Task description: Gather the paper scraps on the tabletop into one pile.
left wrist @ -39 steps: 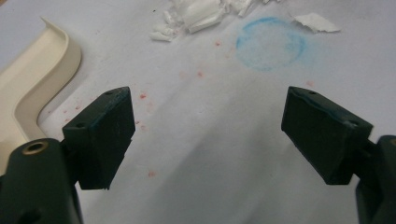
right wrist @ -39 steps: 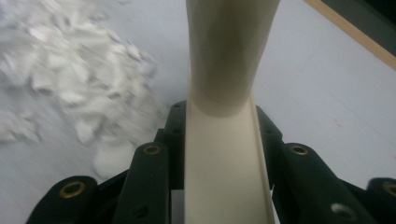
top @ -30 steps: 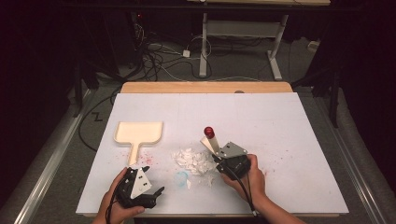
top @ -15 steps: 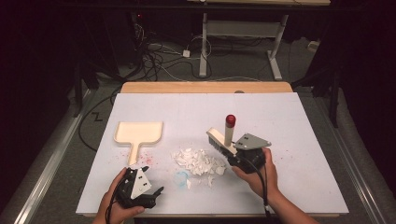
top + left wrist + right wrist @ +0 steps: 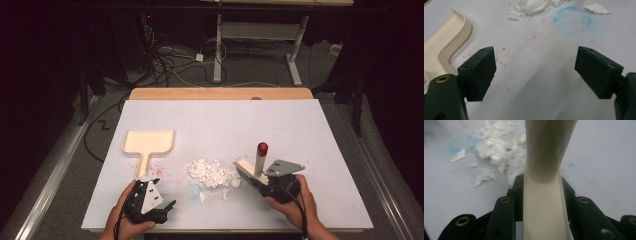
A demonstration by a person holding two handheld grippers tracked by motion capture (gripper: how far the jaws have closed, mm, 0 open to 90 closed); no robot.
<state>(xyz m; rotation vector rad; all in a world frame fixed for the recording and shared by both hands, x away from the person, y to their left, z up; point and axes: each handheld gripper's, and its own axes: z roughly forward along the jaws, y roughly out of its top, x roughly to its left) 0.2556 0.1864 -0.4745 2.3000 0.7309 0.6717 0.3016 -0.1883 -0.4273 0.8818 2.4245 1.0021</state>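
Gripping a cream brush [image 5: 252, 169] by its body, the right hand-held gripper [image 5: 265, 184] sits at the near right of the white surface [image 5: 300, 125] — its jaws are closed tight on the brush, as the right gripper view shows, with the cream block [image 5: 545, 210] wedged between the black jaws and the handle rising out of it. In the high view the brush handle stands nearly upright, tilted a little, and ends in a red tip [image 5: 262, 148]. The brush head rests just right of a pile of white paper scraps [image 5: 211, 172], which lies near the middle of the surface toward the near edge; a few loose scraps lie on the near side of the pile, next to a faint blue ring [image 5: 193, 190] marked on the surface.

The left hand-held gripper [image 5: 161, 209] rests at the near left edge, held in the person's left hand [image 5: 124, 215]. Its jaws stand wide apart with nothing between them — the left gripper view shows bare surface there, speckled with small red spots.

A cream dustpan [image 5: 148, 143] lies flat to the left of the pile and well apart from it, its pan toward the far side and its handle pointing near, toward the left hand-held gripper.
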